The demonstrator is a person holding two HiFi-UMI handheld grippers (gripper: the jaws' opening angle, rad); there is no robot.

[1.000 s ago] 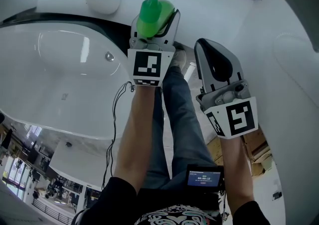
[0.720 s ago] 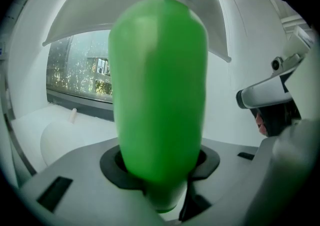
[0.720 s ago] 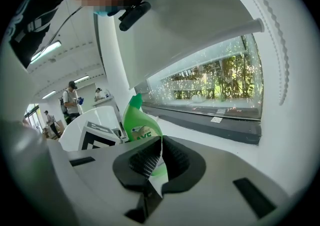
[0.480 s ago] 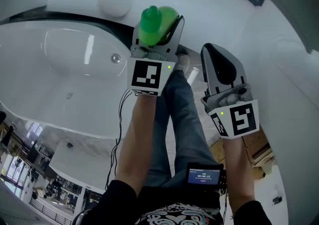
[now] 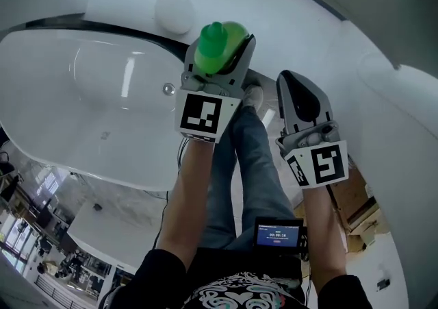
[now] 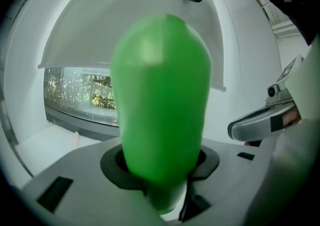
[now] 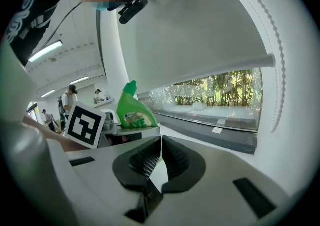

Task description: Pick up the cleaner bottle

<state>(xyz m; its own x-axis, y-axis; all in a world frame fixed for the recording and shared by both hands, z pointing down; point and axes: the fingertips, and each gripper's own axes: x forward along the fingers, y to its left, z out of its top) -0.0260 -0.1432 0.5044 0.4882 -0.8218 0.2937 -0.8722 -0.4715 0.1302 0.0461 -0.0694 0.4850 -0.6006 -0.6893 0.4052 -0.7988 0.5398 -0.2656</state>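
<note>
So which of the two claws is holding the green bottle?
The left claw: it clamps the green bottle; the right claw is shut and empty.

Cleaner bottle (image 5: 217, 46): green plastic, smooth, with a soft sheen. The right gripper view shows a glossy printed label on its side.
Left gripper (image 5: 222, 54) and right gripper (image 7: 161, 145) shells: light-grey plastic, matt and smooth.
Pads (image 7: 142, 162): black, rubbery look, cross-hatched rough face.
Marker cubes (image 5: 202, 114): flat matt white faces with black print.
Bathtub (image 5: 82, 116): white, high gloss, smooth, and light streaks mirror in it.
Tub fitting (image 5: 168, 88): polished metal, shiny.
Trousers (image 5: 253, 177): blue denim cloth, matt.
Top (image 5: 233, 295): black cloth with a pale print.
Planks (image 5: 356, 198): bare wood, unfinished look.
Roller blind (image 7: 200, 34): white, matt, plain; can't tell whether cloth or plastic.
</note>
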